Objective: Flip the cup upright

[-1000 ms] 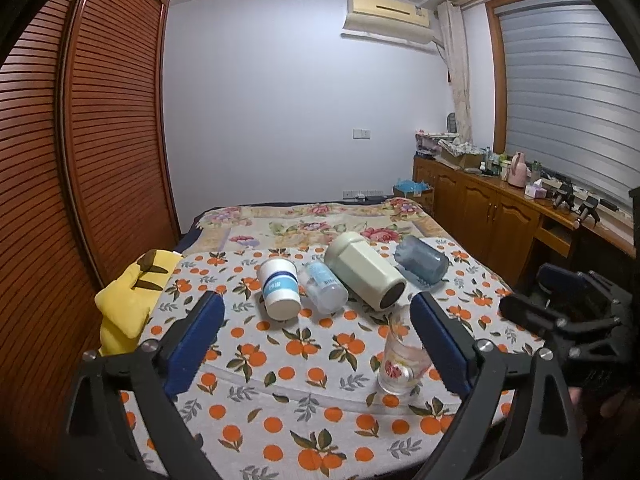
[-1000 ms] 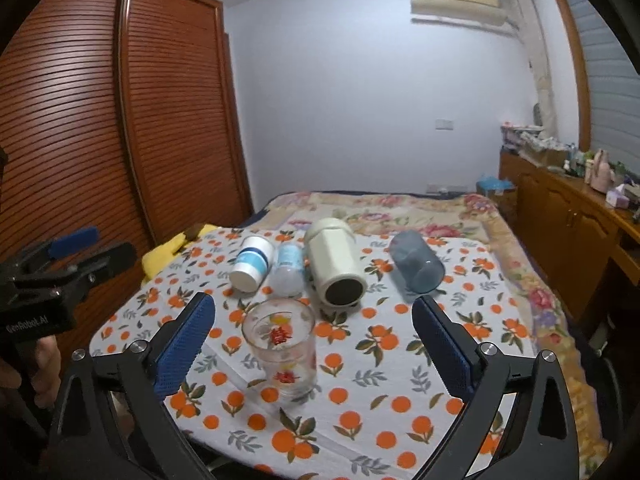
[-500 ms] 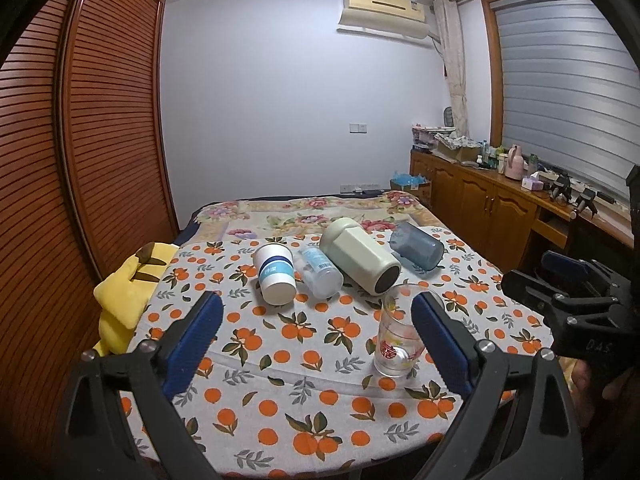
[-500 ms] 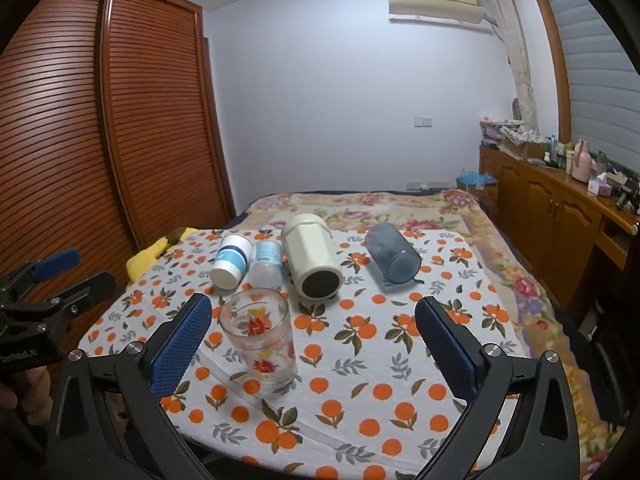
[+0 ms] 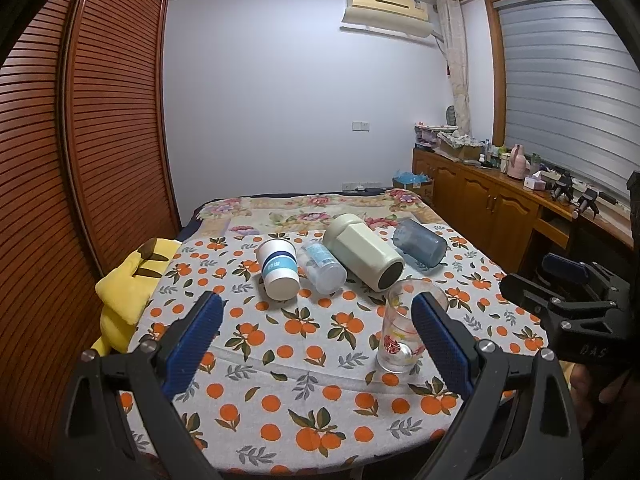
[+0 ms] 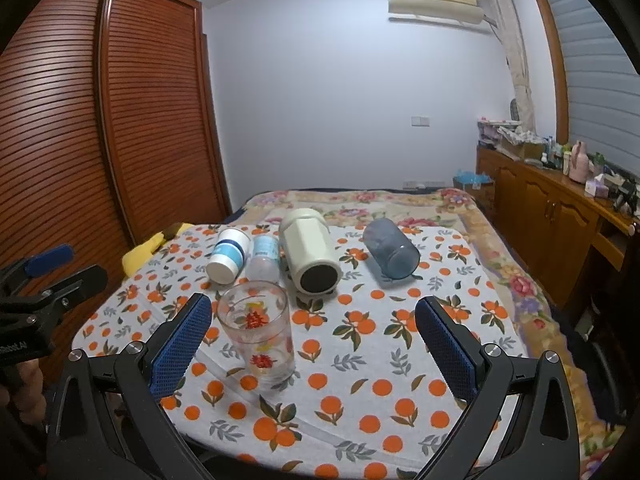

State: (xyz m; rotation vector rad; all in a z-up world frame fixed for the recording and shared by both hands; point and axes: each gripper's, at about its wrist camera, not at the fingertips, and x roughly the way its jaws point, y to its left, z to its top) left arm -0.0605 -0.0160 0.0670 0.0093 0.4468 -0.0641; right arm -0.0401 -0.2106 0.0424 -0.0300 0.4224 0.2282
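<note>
A clear glass cup with red flower prints [image 5: 402, 330] [image 6: 258, 332] stands upright on the orange-patterned cloth. Behind it four cups lie on their sides: a white cup with a blue band [image 5: 277, 268] [image 6: 228, 255], a clear plastic cup [image 5: 322, 266] [image 6: 264, 258], a cream faceted cup [image 5: 362, 252] [image 6: 310, 254] and a blue-grey tumbler [image 5: 420, 242] [image 6: 390, 248]. My left gripper [image 5: 316, 338] is open and empty, above the near part of the table. My right gripper [image 6: 312, 344] is open and empty, the glass just inside its left finger's line of sight.
The table [image 5: 304, 412] is covered by the orange-print cloth. A yellow plush toy [image 5: 128, 280] lies at its left edge. A bed with a floral blanket [image 6: 360, 200] is behind, a wooden wardrobe [image 5: 80, 140] on the left, wooden cabinets [image 5: 492, 204] on the right.
Both grippers have pulled back and risen, away from the upright glass; more of the table's near edge shows now. The cups have not moved.
</note>
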